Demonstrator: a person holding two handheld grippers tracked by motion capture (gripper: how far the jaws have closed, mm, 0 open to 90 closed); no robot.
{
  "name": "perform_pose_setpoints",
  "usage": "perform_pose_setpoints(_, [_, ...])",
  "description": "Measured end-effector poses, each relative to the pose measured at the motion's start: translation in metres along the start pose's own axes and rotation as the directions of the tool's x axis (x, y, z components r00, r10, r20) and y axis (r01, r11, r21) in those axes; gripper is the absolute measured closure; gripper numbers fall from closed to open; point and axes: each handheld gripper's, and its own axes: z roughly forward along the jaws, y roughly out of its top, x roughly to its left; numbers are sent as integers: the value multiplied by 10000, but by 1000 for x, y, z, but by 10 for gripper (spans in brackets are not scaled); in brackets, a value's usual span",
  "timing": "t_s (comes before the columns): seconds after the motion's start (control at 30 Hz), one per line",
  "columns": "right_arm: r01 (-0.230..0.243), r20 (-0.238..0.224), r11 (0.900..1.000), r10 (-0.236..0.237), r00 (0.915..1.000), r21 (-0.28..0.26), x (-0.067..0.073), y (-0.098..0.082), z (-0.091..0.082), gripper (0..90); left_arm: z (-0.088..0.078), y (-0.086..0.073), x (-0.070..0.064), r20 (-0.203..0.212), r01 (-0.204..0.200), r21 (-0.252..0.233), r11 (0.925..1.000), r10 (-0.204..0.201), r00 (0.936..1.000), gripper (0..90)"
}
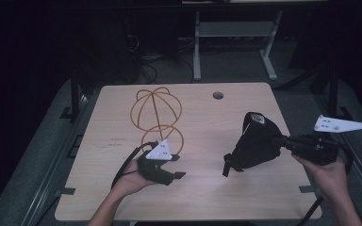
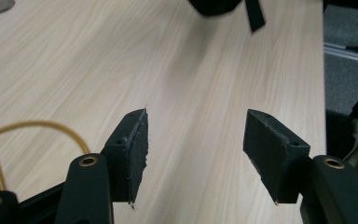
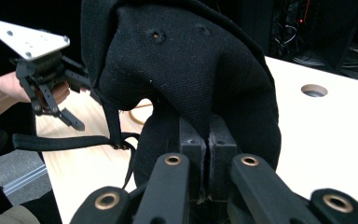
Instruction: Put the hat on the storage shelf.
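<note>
A black fabric cap (image 1: pixel 257 141) hangs just above the right half of the table (image 1: pixel 207 197), its strap (image 1: pixel 226 165) dangling toward the wood. My right gripper (image 1: pixel 280 140) is shut on the cap's cloth; in the right gripper view the two pads (image 3: pixel 208 140) pinch the fabric (image 3: pixel 182 60) tight. A gold wire frame (image 1: pixel 156 113) of crossed hoops stands left of centre. My left gripper (image 1: pixel 179 167) hovers low in front of that frame, open, with bare wood between its pads (image 2: pixel 196 140). A gold hoop (image 2: pixel 28 126) lies to its left.
A round cable hole (image 1: pixel 218 95) sits near the table's far edge. Beyond the table stand a metal desk frame (image 1: pixel 231 33) and tangled cables on a dark floor. The cap's strap end (image 2: pixel 255 16) reaches into the left gripper view.
</note>
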Motion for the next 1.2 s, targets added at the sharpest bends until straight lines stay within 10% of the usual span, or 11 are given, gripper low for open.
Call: perform_pose_setpoints(1.2, [1271,-1020,9917,-1285,9865,-201,27,103,49,872,2,-28,3,-155,353,278,9990,-349,9993,382])
